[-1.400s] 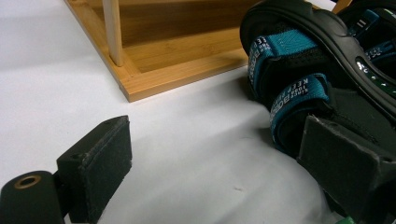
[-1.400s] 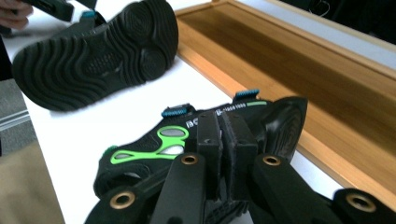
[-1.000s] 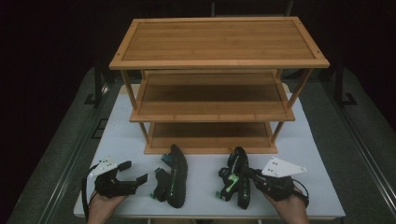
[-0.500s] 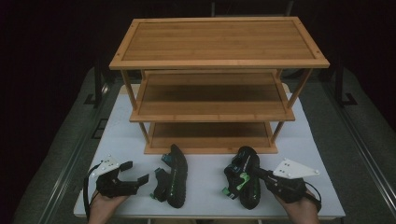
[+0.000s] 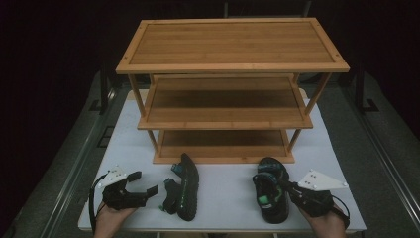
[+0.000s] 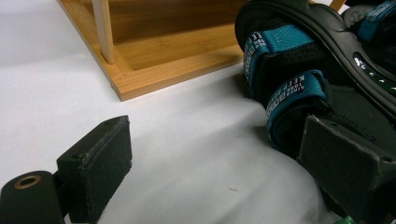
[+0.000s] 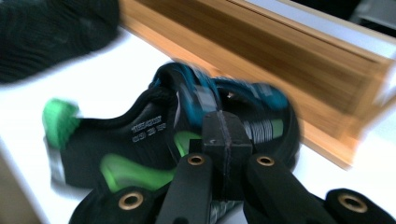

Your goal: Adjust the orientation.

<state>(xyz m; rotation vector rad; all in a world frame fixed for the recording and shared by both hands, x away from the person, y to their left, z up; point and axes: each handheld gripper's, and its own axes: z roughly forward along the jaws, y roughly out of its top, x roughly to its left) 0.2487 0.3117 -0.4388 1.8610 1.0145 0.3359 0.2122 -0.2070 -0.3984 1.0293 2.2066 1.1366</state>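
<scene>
- Black right gripper (image 5: pixel 286 187), lower right of the high view, has its jaws clamped on a black sandal (image 5: pixel 272 194).
- Left gripper (image 5: pixel 144 183), lower left, gapes wide, holding nothing, beside another sandal (image 5: pixel 185 192).

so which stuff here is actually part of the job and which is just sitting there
In the job:
- right sandal, clamped in the shut right gripper
- left sandal, lying on its side by the open left gripper
- wooden rack, shelves bare, probably where the sandals go

Just there:
- white table
- black floor rails
</scene>
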